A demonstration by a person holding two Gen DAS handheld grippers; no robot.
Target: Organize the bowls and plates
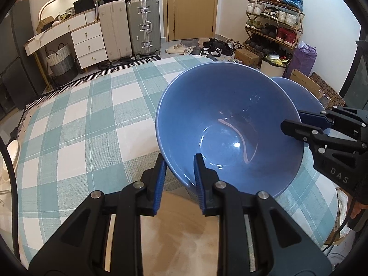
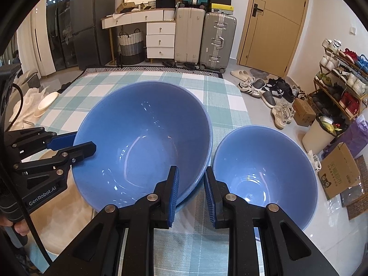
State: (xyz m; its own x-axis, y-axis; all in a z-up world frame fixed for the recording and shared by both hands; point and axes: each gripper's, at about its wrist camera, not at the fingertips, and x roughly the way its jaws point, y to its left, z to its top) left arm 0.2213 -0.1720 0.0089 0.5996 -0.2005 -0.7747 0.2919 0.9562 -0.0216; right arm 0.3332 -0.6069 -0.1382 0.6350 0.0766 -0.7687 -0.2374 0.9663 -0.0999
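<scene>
Blue large bowl (image 2: 142, 142), rim clamped by both the left gripper (image 1: 180, 179) and right gripper (image 2: 192, 191), nests in another over the checked cloth (image 1: 87, 119); smaller bowl (image 2: 264, 172) beside it remains unstacked.

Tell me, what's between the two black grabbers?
The big blue bowl: left gripper and right gripper each pinch its rim, seen in both wrist views.

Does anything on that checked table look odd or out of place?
Yes: the large blue bowl sits tilted, pinched at opposite rims by the left gripper and right gripper. Another blue rim seems to show beneath it. The smaller blue bowl looks fine.
</scene>
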